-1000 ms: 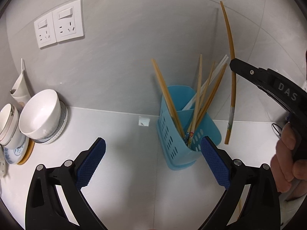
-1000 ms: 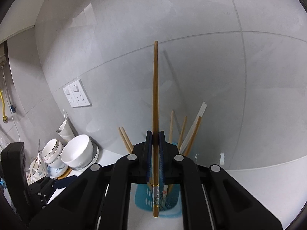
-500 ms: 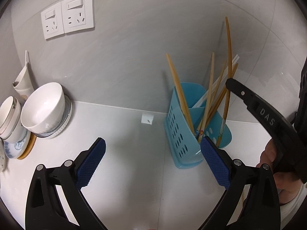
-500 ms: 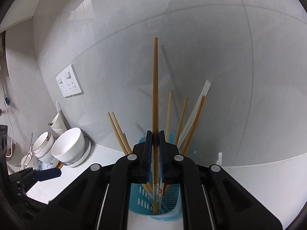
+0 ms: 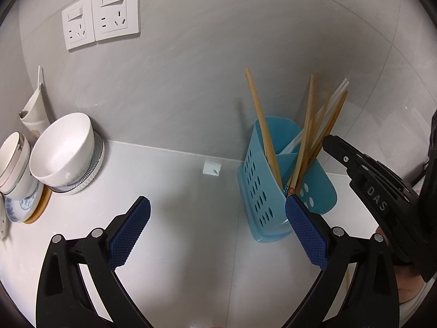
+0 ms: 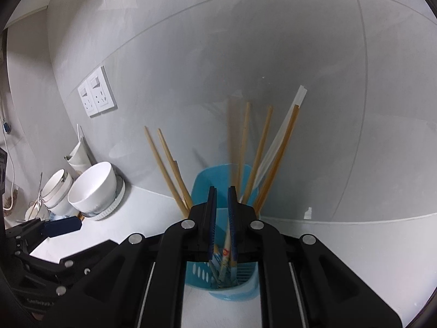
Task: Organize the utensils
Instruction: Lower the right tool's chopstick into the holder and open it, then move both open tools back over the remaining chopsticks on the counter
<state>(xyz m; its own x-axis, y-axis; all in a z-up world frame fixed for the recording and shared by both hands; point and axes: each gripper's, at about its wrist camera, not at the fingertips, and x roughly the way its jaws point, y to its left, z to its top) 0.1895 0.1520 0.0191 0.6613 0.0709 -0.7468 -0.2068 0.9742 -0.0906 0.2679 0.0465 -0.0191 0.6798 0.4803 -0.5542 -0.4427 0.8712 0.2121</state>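
A blue perforated utensil holder stands by the wall with several wooden chopsticks leaning in it. In the right wrist view my right gripper hovers just over the holder. Its jaws are opening, with a narrow gap between the pads. A blurred wooden chopstick stands in that gap, free of the pads, its lower end down in the holder. My left gripper is wide open over the counter to the left of the holder, with nothing between its fingers. The right gripper's tip reaches in at the right.
A white bowl on a ribbed dish, stacked cups and a patterned plate sit at the left of the counter. Two wall sockets are above them. The tiled wall stands right behind the holder.
The right gripper came down over the holder with the chopstick. Its jaws have parted and the chopstick has slipped down into the holder. The left gripper stayed put.
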